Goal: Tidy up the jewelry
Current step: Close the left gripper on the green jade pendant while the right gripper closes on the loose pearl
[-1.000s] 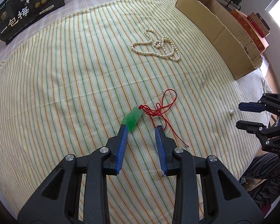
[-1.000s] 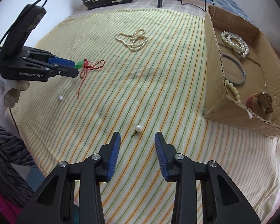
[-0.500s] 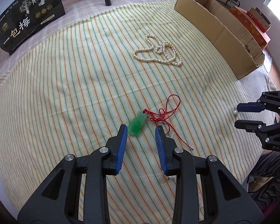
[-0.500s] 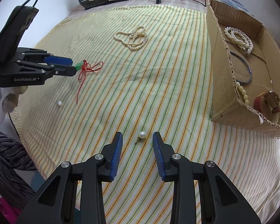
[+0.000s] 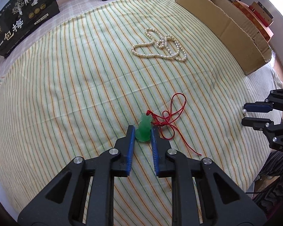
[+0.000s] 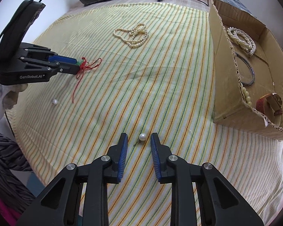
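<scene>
Two grippers over the striped cloth [image 5: 66,86], both aimed steeply down.

Count on the cloth: 1 green pendant [image 5: 144,128] w/ red cord [image 5: 171,113], 1 loose pearl strand [image 5: 160,45], 2 single pearls – a pearl earring [image 6: 142,137] near the front edge and another pearl [image 6: 55,101] off to the left side. In the cardboard box [image 6: 222,79] on the right: 1 bundled pearl strand [image 6: 241,39], 1 dark bangle [image 6: 248,71], 1 run of pale beads [image 6: 246,94], 1 watch [image 6: 269,103] w/ brown strap. A black printed box [image 5: 18,17] sits at the far end.

Left gripper [image 5: 143,131]: jaws have just been closing in, and the pendant now sits between the blue pads; both pads look pressed against its sides, so it's pinching the pendant. The pendant's long axis runs away from the gripper, cord end farthest out. The cord trails right in loops, w/ one tail back toward the near edge.

Right gripper [image 6: 138,141]: jaws have also just been narrowing, but there's a gap either side of the earring. Pearl lies between the fingertips, closer to the right one, not touched. Its small hook points back-left, toward the left finger, so the earring's axis lies diagonally across the gap.

A white-gloved hand [image 6: 1,98] holds the left gripper.
</scene>
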Demonstrator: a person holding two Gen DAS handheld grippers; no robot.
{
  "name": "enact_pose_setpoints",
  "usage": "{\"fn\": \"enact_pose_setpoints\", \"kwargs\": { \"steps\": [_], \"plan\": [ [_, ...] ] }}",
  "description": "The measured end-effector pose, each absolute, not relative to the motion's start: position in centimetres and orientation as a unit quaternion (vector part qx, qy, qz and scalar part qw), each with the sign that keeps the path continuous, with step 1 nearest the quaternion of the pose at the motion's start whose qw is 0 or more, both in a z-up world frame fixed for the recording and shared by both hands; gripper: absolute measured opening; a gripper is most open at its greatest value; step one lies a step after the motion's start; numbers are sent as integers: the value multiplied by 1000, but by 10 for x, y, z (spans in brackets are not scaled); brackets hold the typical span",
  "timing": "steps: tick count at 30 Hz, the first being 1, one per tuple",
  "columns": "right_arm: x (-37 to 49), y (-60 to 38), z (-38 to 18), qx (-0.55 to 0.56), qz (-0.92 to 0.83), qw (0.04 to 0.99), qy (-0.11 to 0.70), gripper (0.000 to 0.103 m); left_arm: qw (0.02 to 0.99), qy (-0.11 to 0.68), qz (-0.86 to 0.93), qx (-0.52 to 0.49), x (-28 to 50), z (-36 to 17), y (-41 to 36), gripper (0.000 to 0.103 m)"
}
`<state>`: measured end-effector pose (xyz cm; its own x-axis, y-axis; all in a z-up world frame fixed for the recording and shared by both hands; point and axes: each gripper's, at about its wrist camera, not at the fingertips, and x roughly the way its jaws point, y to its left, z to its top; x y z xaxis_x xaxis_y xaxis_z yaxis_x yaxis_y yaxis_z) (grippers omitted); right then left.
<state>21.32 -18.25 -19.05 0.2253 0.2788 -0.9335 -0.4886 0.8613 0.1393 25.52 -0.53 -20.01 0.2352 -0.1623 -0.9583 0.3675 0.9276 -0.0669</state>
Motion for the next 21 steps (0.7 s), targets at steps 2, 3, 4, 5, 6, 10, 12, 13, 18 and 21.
{"fn": "enact_pose_setpoints", "kwargs": {
  "steps": [2, 3, 4, 5, 6, 10, 12, 13, 18, 21],
  "plan": [
    [212, -180, -190, -100, 248, 777, 570, 17, 782, 594, -168, 87, 255, -200, -7, 16],
    [211, -179, -190, -103, 248, 777, 569, 15, 783, 594, -166, 85, 256, -200, -7, 16],
    [211, -179, -190, -107, 247, 778, 568, 12, 783, 594, -165, 81, 256, -199, -7, 16],
    [210, -178, -190, -109, 247, 778, 567, 11, 784, 594, -165, 79, 254, -199, -6, 16],
    [210, -178, -190, -110, 247, 779, 566, 10, 784, 593, -164, 76, 253, -198, -6, 16],
    [210, -178, -188, -106, 246, 782, 563, 6, 788, 589, -164, 67, 250, -194, -3, 15],
    [209, -182, -185, -105, 246, 785, 559, 6, 792, 585, -165, 62, 250, -190, -2, 15],
    [209, -183, -181, -103, 246, 789, 554, 6, 794, 582, -165, 59, 248, -186, 0, 15],
    [211, -187, -168, -89, 246, 801, 538, 5, 806, 568, -165, 30, 248, -169, 10, 15],
    [210, -191, -159, -80, 247, 807, 530, 5, 812, 559, -167, 18, 246, -158, 12, 15]
  ]
}}
